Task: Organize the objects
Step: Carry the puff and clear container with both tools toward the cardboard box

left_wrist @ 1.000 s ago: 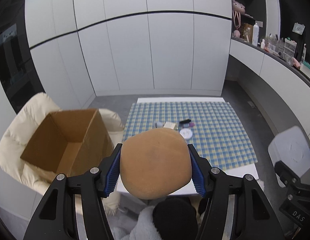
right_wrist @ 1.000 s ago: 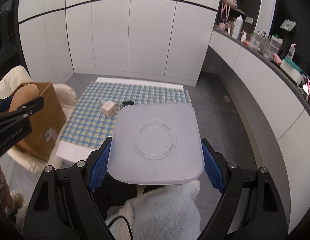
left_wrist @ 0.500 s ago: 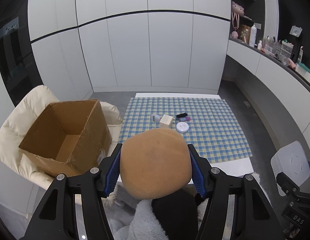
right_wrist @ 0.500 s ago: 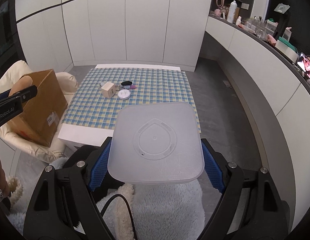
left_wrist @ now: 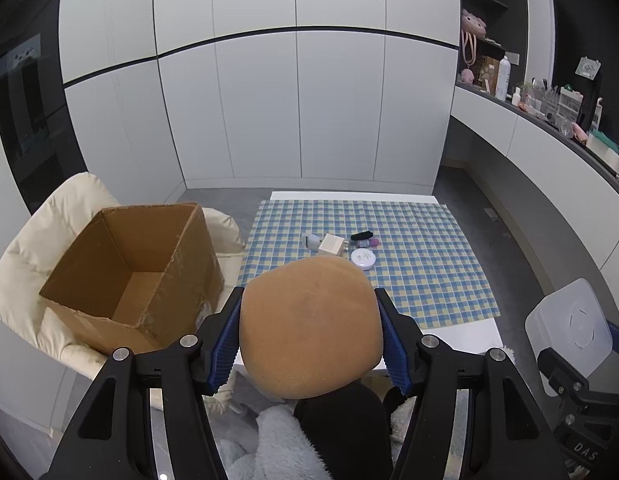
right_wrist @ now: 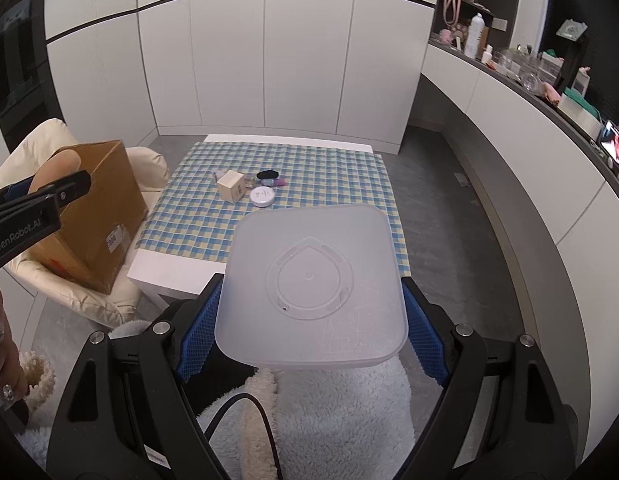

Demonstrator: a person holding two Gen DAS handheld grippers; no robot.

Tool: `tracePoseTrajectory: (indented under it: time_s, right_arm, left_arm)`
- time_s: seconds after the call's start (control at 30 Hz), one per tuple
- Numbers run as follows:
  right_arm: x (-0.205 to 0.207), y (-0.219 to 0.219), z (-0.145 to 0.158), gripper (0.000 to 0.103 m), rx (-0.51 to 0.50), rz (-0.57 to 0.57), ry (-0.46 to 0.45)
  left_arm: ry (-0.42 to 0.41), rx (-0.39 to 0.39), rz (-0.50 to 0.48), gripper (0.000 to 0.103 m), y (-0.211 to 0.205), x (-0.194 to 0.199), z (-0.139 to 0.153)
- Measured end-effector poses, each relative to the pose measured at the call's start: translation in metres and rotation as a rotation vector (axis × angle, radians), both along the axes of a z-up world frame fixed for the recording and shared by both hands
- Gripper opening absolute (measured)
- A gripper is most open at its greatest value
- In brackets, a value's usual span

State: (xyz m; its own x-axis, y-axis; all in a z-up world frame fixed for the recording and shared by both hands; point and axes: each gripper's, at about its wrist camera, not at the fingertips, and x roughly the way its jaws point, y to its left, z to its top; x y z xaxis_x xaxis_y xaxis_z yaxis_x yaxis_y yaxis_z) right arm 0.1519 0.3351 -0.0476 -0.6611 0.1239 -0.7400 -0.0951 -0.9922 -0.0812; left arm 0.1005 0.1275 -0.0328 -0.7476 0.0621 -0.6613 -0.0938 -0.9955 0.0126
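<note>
- White-cabinet room with a low white table wearing a blue and yellow checked cloth; a small box, a round white tin and a couple of little dark bits sit bunched mid-cloth.
- An open cardboard box sits on a cream padded chair beside the table; nothing visible inside it.
- Left gripper, about halfway open, is clamped on a tan rounded cushiony thing, held up in front of the table.
- Right gripper, spread wide, pinches a frosted square plastic lid by 2 edges.
</note>
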Motion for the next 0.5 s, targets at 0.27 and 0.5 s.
tracePoseTrajectory:
  time_s: [0.27,0.5]
  right_arm:
    - [-0.003,-0.02,0.001,0.085,0.024,0.046,0.001]
    - [-0.008,-0.034,0.0,0.085,0.021,0.088,-0.003]
  left_arm:
    - [-0.007,0.01,0.001,0.062,-0.003,0.0,-0.002]
    - [-0.015,0.006,0.049,0.062,-0.023,0.002,-0.005]
